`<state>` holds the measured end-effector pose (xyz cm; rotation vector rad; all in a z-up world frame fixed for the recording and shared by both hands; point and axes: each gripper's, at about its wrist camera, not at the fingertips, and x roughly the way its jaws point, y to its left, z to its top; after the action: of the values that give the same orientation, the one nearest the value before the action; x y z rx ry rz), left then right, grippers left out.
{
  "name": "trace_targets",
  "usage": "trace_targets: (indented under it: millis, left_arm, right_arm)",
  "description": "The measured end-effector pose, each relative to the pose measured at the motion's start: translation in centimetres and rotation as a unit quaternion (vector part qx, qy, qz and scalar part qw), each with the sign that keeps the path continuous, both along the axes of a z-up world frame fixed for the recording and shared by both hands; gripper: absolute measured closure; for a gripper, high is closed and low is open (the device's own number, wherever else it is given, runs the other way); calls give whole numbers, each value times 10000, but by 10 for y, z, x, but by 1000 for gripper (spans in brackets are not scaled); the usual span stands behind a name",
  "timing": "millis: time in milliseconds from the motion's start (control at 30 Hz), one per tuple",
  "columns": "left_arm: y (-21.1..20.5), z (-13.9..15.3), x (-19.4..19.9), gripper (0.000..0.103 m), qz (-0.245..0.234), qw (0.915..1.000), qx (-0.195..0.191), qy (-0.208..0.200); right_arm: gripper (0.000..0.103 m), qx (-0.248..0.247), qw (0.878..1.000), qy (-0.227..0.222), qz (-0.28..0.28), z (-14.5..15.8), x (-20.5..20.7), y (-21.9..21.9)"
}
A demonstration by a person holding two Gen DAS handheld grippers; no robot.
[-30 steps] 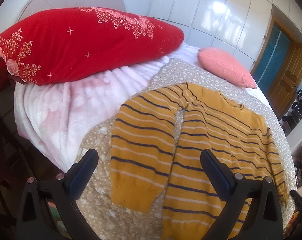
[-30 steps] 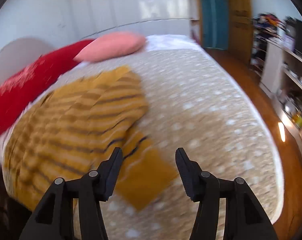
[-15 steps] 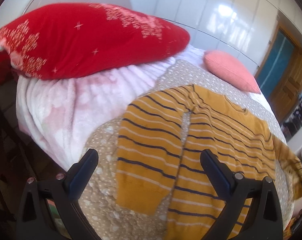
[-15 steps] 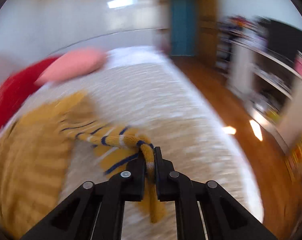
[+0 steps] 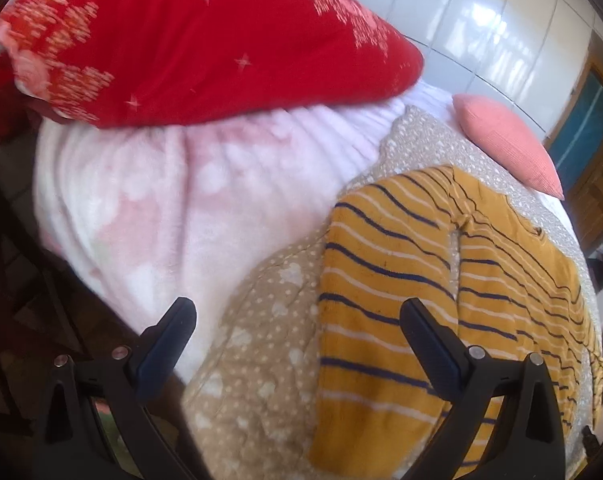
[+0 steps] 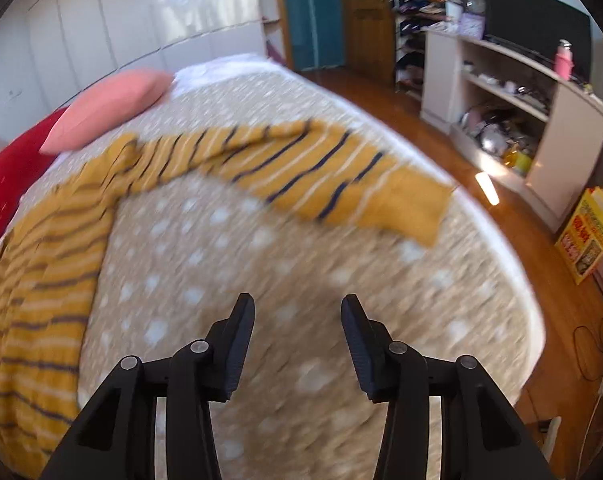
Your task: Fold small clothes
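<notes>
I see the sweater (image 5: 441,292) flat on the bed (image 6: 301,280), body and 1 sleeve (image 5: 365,320) side by side, the other sleeve (image 6: 321,172) stretched out away from the body toward the bed's edge. My left gripper (image 5: 297,320) hovers over the first sleeve's cuff, fingers wide, holding nothing. My right gripper (image 6: 297,320) is over bare bedspread short of the sweater, fingers apart, empty. Pink pillow (image 6: 109,112) beyond the sweater.

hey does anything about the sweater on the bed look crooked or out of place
Yes. The mustard yellow knit sweater with navy and white stripes has one sleeve flung straight out across the beige dotted bedspread, its cuff near the bed's edge. Nothing looks damaged.
</notes>
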<state>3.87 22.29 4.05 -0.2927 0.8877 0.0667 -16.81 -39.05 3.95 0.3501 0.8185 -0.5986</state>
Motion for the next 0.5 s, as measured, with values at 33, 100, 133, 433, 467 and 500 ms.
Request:
trace_targets:
  millis: [33,100,133,433,467,500]
  left_arm:
    - [-1,-5,5,1,-65,10000,13,59]
    - [-8,-15,12,1,-352,9992,-113,177]
    - [-14,-22,14,2,-577,9975,-305,276]
    - [21,-12,24,96,-205,9977,-634,131]
    - [42,-8,29,97,142,9988,-457,47]
    - [55,-6,32,97,334,9986,-414,35]
  right_arm:
    - [51,-114,9999,29,62,-2,4,9]
    - [50,-193,9997,49,164,-1,8,19]
    - [50,-93,9996,12,261,0,12,24]
    - [50,-593,9946,108,846,32,46,73]
    - [50,-682,9932,113,936,35,51,79]
    - [50,-804,9909,120,1075,40,59,91]
